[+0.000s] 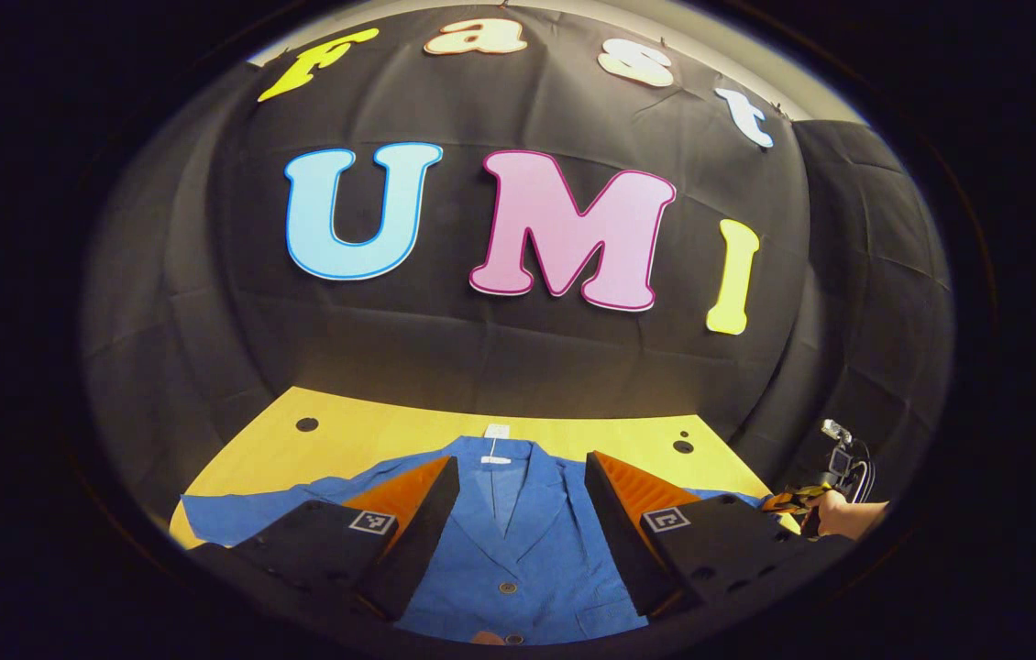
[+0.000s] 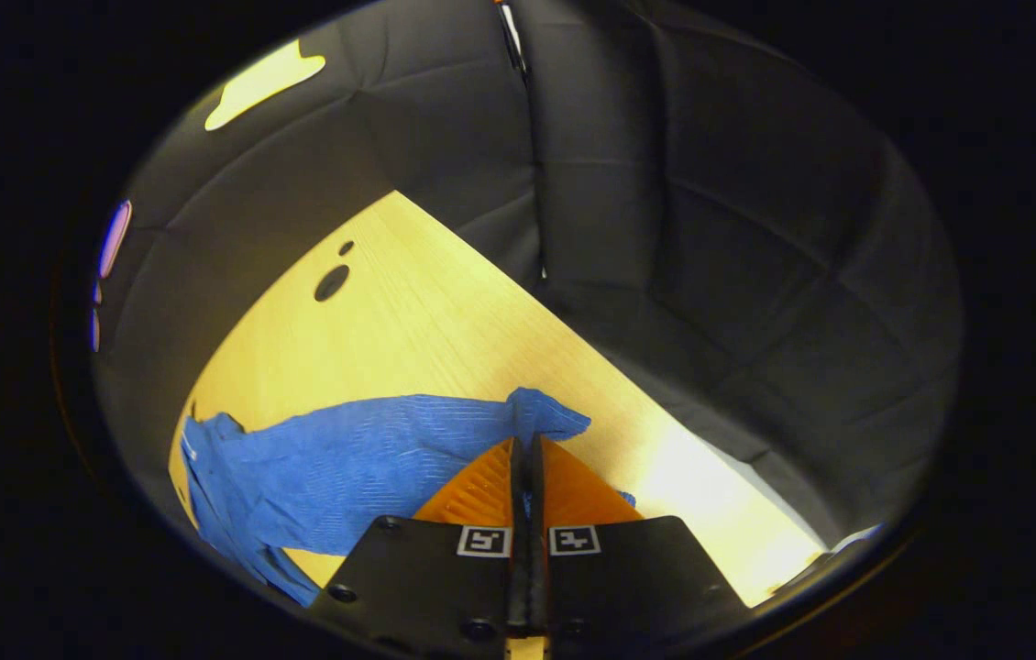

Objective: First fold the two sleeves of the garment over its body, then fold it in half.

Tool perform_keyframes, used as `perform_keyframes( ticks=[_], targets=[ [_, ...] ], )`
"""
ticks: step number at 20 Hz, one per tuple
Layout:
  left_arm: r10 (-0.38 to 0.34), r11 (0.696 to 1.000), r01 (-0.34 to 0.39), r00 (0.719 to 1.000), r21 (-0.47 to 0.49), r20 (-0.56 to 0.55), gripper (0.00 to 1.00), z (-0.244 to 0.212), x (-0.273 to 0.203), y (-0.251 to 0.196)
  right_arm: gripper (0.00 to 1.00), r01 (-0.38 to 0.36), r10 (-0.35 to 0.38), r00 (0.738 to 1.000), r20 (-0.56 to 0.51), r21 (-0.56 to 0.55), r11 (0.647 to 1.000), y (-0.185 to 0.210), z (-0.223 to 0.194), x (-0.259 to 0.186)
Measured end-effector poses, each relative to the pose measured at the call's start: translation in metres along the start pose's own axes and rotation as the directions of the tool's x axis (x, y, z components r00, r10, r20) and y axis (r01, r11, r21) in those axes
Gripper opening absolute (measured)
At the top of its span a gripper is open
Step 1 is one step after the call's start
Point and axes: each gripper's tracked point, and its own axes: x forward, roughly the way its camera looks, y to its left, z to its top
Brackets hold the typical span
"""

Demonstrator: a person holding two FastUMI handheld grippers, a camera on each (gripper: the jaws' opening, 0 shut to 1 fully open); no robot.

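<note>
On the wooden surface (image 1: pixel 371 431) a blue garment (image 1: pixel 518 550) lies flat; left gripper (image 1: pixel 518 513) spread wide above it, right gripper (image 2: pixel 525 458) clamped on a sleeve (image 2: pixel 371 458).

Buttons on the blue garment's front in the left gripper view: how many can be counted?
2. One button sits on the blue garment below the collar, between the left tool's open fingers; a second lies lower, at the view's bottom edge. More may be hidden below.
</note>
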Motion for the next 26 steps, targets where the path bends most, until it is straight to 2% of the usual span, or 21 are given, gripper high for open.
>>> perform_keyframes(
  ticks=[2, 5, 8, 14, 19, 21, 23, 26],
  targets=[
    [0.000, 1.000, 0.000, 1.000, 0.000, 0.003, 0.80, -0.001, -0.008, 0.007, 0.01, 0.004, -0.003, 0.999, 0.035, -0.035, 0.999, 0.007, 0.001, -0.017],
    [-0.004, 1.000, 0.004, 1.000, 0.007, 0.020, 0.80, -0.003, -0.023, 0.014, 0.01, -0.022, 0.035, 0.993, 0.112, -0.114, 0.993, 0.044, -0.001, -0.058],
    [-0.016, 1.000, 0.015, 0.999, 0.004, 0.052, 0.80, -0.002, -0.043, 0.027, 0.01, -0.110, 0.123, 0.984, 0.131, -0.101, 0.989, 0.099, -0.008, -0.093],
    [0.031, 0.999, -0.029, 0.995, -0.026, 0.095, 0.80, -0.002, -0.094, 0.098, 0.01, -0.183, 0.214, 0.958, 0.192, -0.164, 0.969, 0.199, -0.030, -0.146],
    [0.150, 0.988, -0.143, 0.981, -0.059, 0.120, 0.80, -0.011, -0.139, 0.181, 0.01, -0.261, 0.319, 0.932, 0.169, -0.297, 0.919, 0.307, -0.080, -0.175],
    [0.198, 0.978, -0.188, 0.973, -0.094, 0.116, 0.80, -0.019, -0.156, 0.209, 0.01, -0.301, 0.356, 0.927, 0.118, -0.331, 0.894, 0.352, -0.110, -0.180],
    [0.249, 0.963, -0.236, 0.963, -0.126, 0.102, 0.80, -0.029, -0.169, 0.236, 0.01, -0.340, 0.393, 0.917, 0.072, -0.374, 0.863, 0.398, -0.142, -0.181],
    [0.322, 0.936, -0.305, 0.943, -0.174, 0.079, 0.80, -0.045, -0.187, 0.271, 0.01, -0.414, 0.452, 0.892, -0.022, -0.444, 0.795, 0.473, -0.203, -0.188]
  ],
)
